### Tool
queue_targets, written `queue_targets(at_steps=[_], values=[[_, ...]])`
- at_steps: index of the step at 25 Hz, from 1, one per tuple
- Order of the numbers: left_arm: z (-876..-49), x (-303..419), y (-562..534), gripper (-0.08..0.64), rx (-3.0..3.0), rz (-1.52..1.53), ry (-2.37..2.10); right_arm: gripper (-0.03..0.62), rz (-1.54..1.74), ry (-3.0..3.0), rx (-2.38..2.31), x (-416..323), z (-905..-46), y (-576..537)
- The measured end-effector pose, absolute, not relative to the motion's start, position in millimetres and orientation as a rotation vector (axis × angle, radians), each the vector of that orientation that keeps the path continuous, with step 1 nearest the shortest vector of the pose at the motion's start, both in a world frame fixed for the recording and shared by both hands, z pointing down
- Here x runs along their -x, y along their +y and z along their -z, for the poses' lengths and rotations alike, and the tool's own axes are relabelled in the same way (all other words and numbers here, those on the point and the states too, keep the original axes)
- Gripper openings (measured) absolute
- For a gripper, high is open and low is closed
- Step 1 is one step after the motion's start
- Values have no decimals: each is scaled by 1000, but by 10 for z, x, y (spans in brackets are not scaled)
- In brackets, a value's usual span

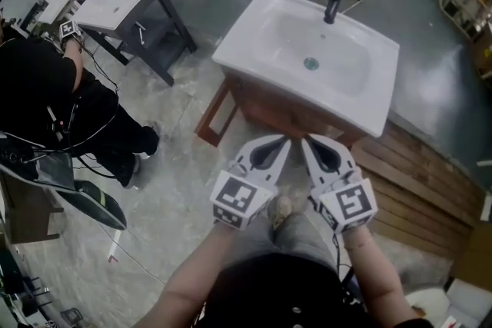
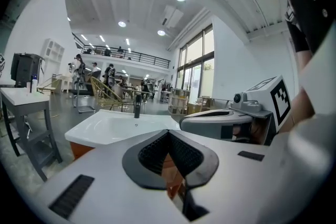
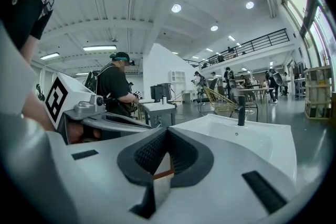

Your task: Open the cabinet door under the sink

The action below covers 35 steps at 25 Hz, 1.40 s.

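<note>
Left hand-held gripper (image 1: 280,145) and right hand-held gripper (image 1: 310,145) sit side by side, each with its jaws pressed together on nothing. Both aim toward 12 o'clock at the brown wooden cabinet (image 1: 269,113) just ahead, under the white rectangular ceramic sink (image 1: 354,77). Its front runs from 10 o'clock to 4 o'clock, and I judge neither hand clearly nearer, though I can make out no handle or door seam. I see no brand or readable writing, only black-and-white square markers (image 1: 234,196) on the cubes.
</note>
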<state>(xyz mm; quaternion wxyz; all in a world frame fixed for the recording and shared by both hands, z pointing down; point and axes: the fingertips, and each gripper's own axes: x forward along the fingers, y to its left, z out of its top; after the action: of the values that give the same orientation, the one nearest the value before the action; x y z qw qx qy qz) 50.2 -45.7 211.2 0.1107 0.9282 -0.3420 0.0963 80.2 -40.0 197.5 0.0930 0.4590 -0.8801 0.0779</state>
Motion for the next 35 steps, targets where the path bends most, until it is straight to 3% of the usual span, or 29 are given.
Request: queue_targets(at_steps=[35], values=[[-1997,-502,-315,9,-2734,-291,-964,8,-209,-2582,-1369,-713,-1838,-296]])
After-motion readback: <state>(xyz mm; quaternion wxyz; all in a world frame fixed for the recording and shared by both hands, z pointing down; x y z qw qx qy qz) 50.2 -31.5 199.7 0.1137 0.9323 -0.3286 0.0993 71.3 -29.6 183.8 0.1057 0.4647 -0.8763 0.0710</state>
